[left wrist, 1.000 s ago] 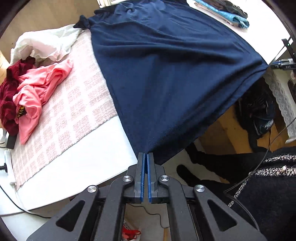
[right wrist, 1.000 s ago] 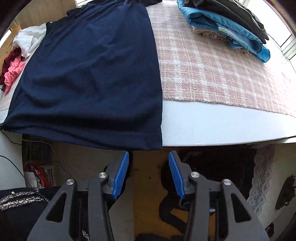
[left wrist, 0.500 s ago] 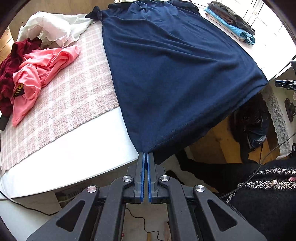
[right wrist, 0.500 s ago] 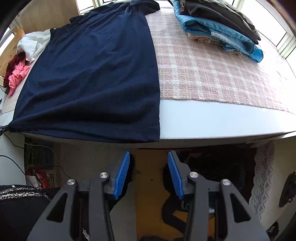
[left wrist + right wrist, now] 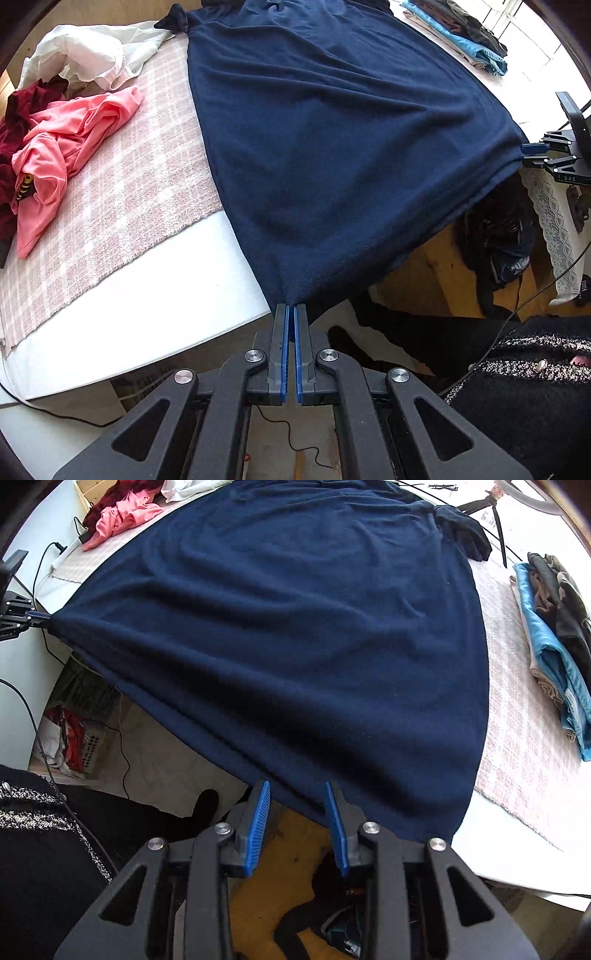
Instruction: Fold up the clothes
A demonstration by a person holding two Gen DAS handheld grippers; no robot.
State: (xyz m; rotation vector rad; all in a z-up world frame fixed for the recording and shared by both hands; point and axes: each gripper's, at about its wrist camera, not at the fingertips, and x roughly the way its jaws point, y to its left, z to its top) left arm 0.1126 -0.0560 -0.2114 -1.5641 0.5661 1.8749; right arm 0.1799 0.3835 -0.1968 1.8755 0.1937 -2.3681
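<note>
The left tool (image 5: 290, 314) is clamped on a hem corner of the large navy-blue knit garment (image 5: 332, 129), which lies spread ahead over the white surface (image 5: 155, 295) and pink checked woven cloth (image 5: 122, 184). The right tool (image 5: 297, 797) is open at the hem. Wooden floor (image 5: 273, 864) lies below.

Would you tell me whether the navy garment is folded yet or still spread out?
Spread out: the navy garment lies open in one layer across the table, its hem overhanging, one corner pinched by the left gripper.
</note>
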